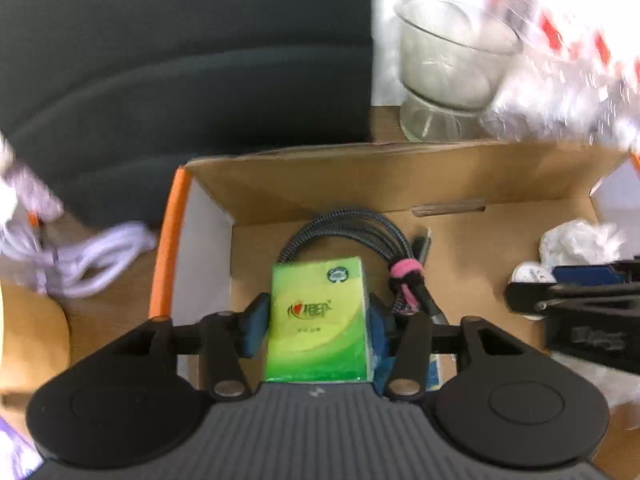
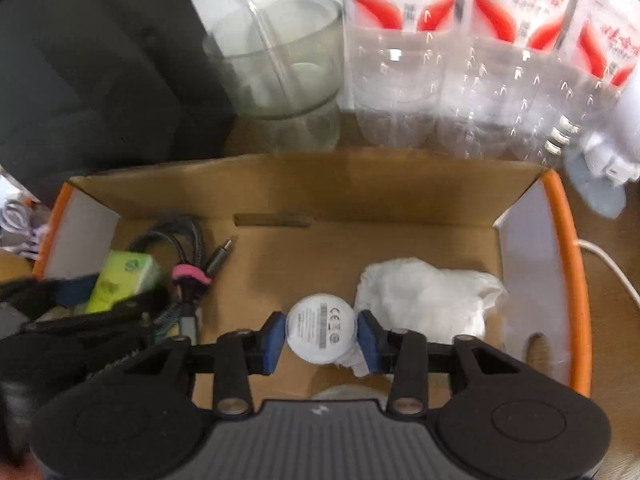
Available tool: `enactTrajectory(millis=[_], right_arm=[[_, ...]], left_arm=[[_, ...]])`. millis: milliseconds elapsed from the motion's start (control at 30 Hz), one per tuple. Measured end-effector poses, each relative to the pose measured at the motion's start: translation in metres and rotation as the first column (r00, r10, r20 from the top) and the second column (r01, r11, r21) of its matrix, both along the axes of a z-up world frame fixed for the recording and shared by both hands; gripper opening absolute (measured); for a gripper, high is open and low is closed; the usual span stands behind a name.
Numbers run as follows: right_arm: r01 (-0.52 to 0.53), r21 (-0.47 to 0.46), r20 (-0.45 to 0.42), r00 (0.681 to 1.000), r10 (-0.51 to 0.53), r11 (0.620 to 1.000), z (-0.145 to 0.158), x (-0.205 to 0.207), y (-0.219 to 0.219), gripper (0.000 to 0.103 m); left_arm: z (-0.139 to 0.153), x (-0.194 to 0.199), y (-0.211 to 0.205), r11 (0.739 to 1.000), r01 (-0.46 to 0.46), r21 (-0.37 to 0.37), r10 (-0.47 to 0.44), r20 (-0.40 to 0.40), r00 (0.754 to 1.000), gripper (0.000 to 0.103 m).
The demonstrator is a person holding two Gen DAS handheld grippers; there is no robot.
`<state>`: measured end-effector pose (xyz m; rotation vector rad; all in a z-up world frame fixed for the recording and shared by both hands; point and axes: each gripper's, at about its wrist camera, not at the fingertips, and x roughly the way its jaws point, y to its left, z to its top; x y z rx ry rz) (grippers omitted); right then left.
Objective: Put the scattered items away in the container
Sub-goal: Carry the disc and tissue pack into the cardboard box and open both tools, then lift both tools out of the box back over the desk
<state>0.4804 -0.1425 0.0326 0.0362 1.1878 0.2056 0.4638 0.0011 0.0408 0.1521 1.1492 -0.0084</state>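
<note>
Both hand-held grippers tip steeply down into an open cardboard box (image 2: 360, 184) with orange rims. The left hand-held gripper (image 1: 318, 320) sits over the box's left half, its blue pads (image 1: 256, 324) flanking a green tissue pack (image 1: 318, 320); the pack stands between them, the left pad touching its side, so it reads as grasped, though the blur leaves the right contact unclear. At 1 o'clock from the pack lies a coiled dark cable (image 1: 352, 232) bound by a pink tie (image 1: 406, 270). The right hand-held gripper (image 2: 322, 336) hangs over the box's middle, its pads (image 2: 272, 340) closed against a small white round charger (image 2: 322, 332), which it grips just above the box floor. At 2 o'clock from the charger a crumpled white tissue (image 2: 428, 300) rests on the floor of the box near the right wall. Beyond the box, at 12 o'clock on the surface, stand a glass jar (image 2: 280, 76) and, to its right, clear bottles (image 2: 460, 80) with red labels. Outside the box at 9 o'clock in the left wrist view, a pale cable (image 1: 96, 256) lies on the surface.
</note>
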Motion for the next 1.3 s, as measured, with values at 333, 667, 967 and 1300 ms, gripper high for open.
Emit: enactTrajectory(millis=[333, 667, 967, 1300], right_arm=[[0.033, 0.013, -0.009, 0.999, -0.033, 0.999, 0.027, -0.009, 0.001, 0.061], [0.085, 0.013, 0.054, 0.995, -0.085, 0.996, 0.107, -0.085, -0.042, 0.088], [0.086, 0.021, 0.098, 0.991, -0.088, 0.996, 0.142, -0.146, -0.060, 0.090], [0.067, -0.008, 0.694, 0.719, -0.043, 0.998, 0.122, -0.252, -0.050, 0.093]], left_arm=[[0.026, -0.013, 0.010, 0.998, -0.052, -0.038, 0.051, -0.029, 0.998, 0.078], [0.109, -0.093, 0.029, 0.994, -0.057, -0.091, 0.062, 0.045, 0.997, 0.103], [0.136, -0.152, 0.026, 0.992, -0.058, -0.116, 0.066, 0.065, 0.996, 0.103], [0.120, -0.268, 0.011, 0.991, 0.036, -0.131, 0.061, 0.666, 0.743, 0.103]])
